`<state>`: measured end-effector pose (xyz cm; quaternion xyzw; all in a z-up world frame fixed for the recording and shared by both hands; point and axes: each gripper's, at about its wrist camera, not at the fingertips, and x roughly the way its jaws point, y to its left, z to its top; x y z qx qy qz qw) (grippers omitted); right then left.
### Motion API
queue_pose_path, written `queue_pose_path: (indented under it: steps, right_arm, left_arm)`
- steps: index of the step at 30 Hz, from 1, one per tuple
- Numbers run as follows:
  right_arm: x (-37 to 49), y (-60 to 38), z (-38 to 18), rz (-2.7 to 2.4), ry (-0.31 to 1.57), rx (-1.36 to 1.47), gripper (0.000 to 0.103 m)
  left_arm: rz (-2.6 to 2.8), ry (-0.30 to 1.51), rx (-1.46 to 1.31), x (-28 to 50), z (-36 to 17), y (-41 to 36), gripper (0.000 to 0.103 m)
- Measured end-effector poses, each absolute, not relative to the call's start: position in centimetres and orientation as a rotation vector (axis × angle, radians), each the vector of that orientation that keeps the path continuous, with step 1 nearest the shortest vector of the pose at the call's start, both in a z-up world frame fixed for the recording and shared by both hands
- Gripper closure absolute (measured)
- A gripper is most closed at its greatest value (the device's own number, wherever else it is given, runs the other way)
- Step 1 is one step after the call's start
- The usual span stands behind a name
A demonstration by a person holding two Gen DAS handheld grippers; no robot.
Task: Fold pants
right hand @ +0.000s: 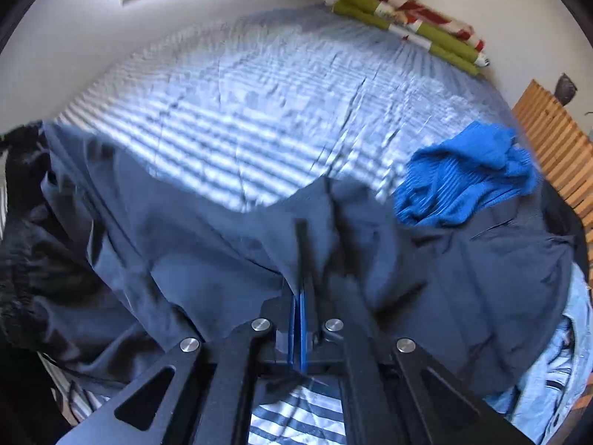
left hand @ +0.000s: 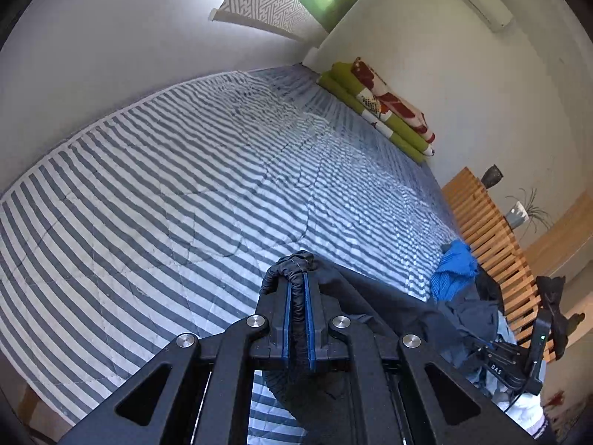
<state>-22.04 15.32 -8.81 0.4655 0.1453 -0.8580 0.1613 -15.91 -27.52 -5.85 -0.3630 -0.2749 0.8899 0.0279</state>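
Note:
The dark navy pants (right hand: pixel 185 259) lie rumpled across the near edge of the striped bed (right hand: pixel 259 92). In the right wrist view, which is blurred, my right gripper (right hand: pixel 302 230) has its blue pads pressed together, with a fold of the pants pinched at the tips and draped over the fingers. In the left wrist view my left gripper (left hand: pixel 297 278) is shut on a bunched, rolled edge of the same pants (left hand: pixel 370 296), held just above the bed cover (left hand: pixel 166 185). The cloth trails from it down to the right.
A bright blue knit garment (right hand: pixel 463 178) lies beside the pants, with light blue clothes (right hand: pixel 556 371) at the lower right and a black garment (right hand: pixel 22 222) at the left. Folded green and red blankets (left hand: pixel 381 107) sit at the bed's far end. A wooden slatted frame (left hand: pixel 481 230) borders the right side.

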Motion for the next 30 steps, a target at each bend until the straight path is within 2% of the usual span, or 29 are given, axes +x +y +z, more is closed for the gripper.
queue_pose_path:
  steps: [9, 20, 25, 28, 30]
  right_arm:
    - [-18.8, 17.3, 4.6, -2.594, 0.222, 1.011, 0.102]
    - [-10.5, 16.4, 16.3, -2.580, 0.218, 0.671, 0.102]
    - [-12.3, 14.6, 16.9, -2.510, 0.164, 0.675, 0.101]
    - [-16.9, 12.1, 13.5, -2.449, 0.159, 0.770, 0.101]
    - [-21.4, 9.9, 9.4, -2.424, 0.233, 0.874, 0.098]
  left_arm:
    - [2.829, -0.790, -0.834, -12.3, 5.1, -28.4, 0.097]
    - [2.892, -0.829, -0.393, -4.1, 16.2, -31.6, 0.097]
    - [2.952, -0.816, -0.369, -4.0, 17.3, -33.4, 0.097]
    - [3.029, -0.806, -0.480, -7.1, 14.6, -34.5, 0.097]
    - [3.075, -0.805, -0.618, -10.2, 11.4, -35.3, 0.097]
